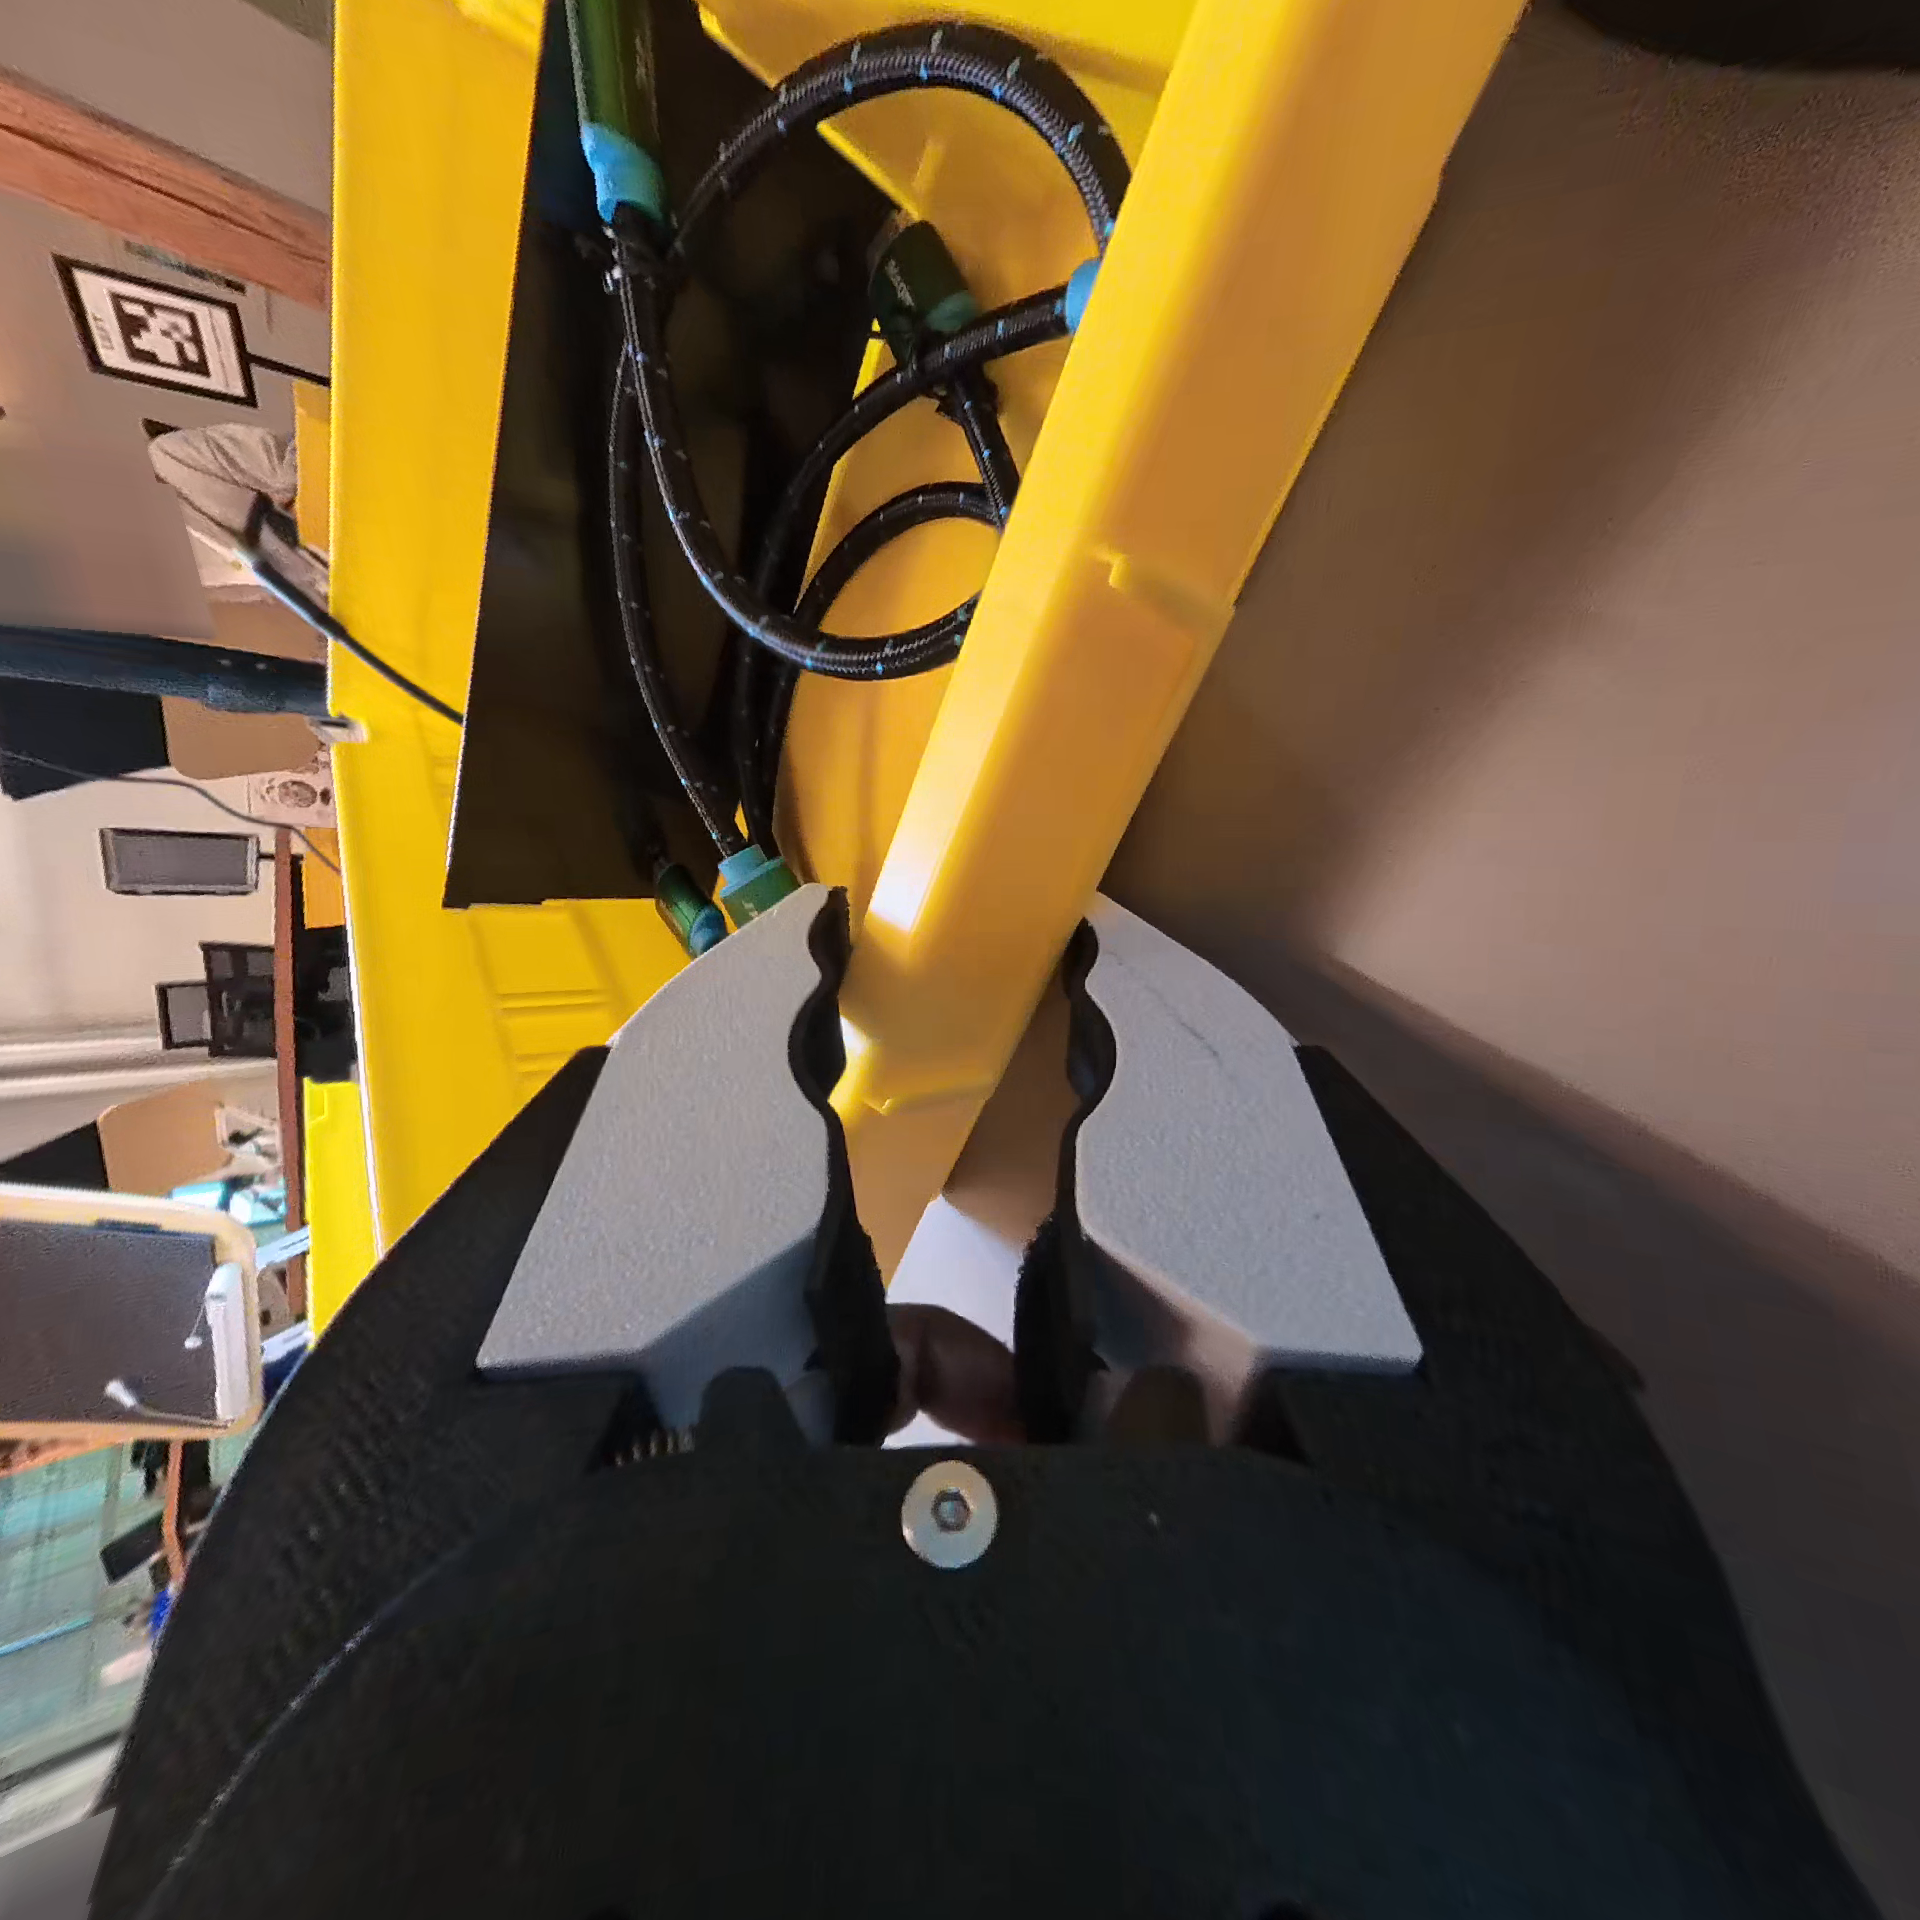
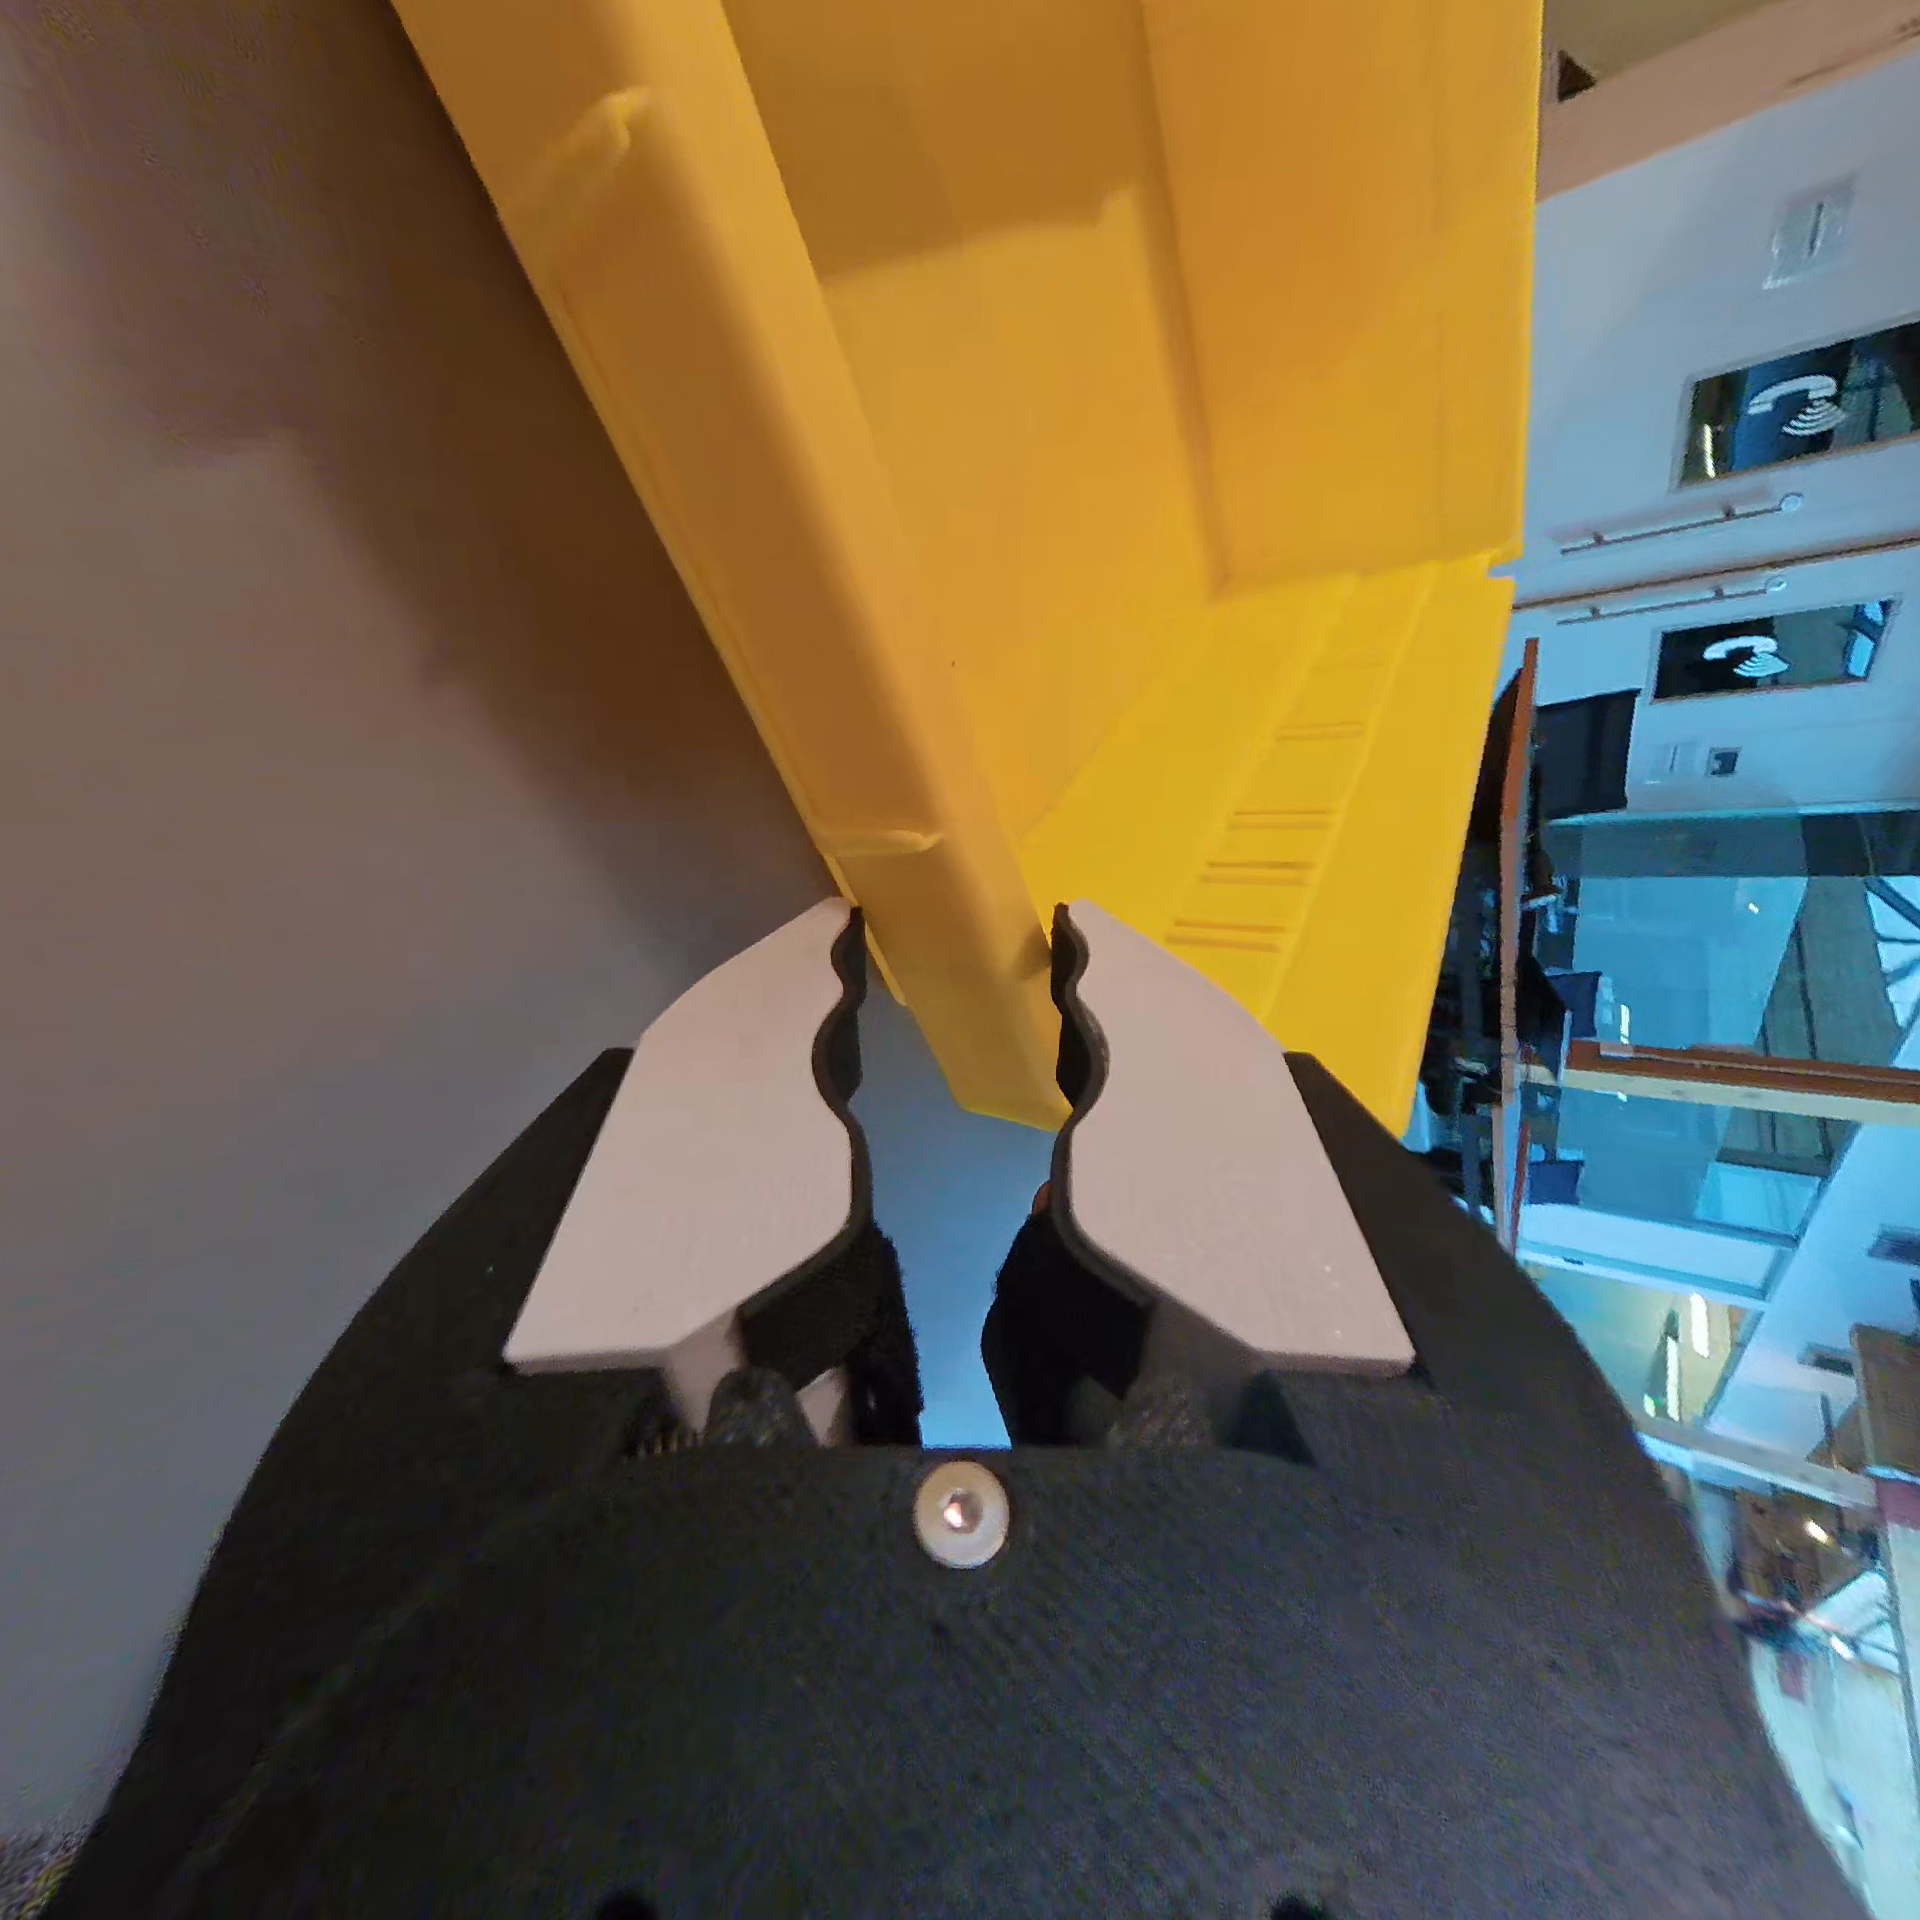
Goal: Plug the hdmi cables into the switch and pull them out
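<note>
Several braided HDMI cables (image 1: 831, 582) lie coiled inside a yellow bin (image 1: 416, 520), in the upper middle of the left wrist view. They are black with blue flecks and carry green metal plug housings (image 1: 904, 275) with teal strain-relief collars (image 1: 623, 177). Beneath them sits a flat black panel (image 1: 551, 623), possibly the switch; I cannot confirm that from here.

Judgement on handling: the cables look light and floppy, the braid offering fair friction; the plug housings are rigid and are the proper place to grip, across the flat faces, not on the cord. Loops overlap, so lifting one may drag another.

Relative to the tools, the cables sit above and slightly left of the left gripper (image 1: 956, 935), beyond its fingertips and inside the bin wall. Two plugs lie just beside its left finger (image 1: 717, 1091). None is held.

Left gripper: jaws straddle the bin's yellow rim (image 1: 1091, 675), clenched on it or close to it. Right gripper (image 2: 956, 925): jaws likewise either side of a yellow rim edge (image 2: 966, 987), the right pad touching, a small gap at the left. No cables show in the right wrist view. A grey surface (image 2: 312, 520) lies behind the bin.
</note>
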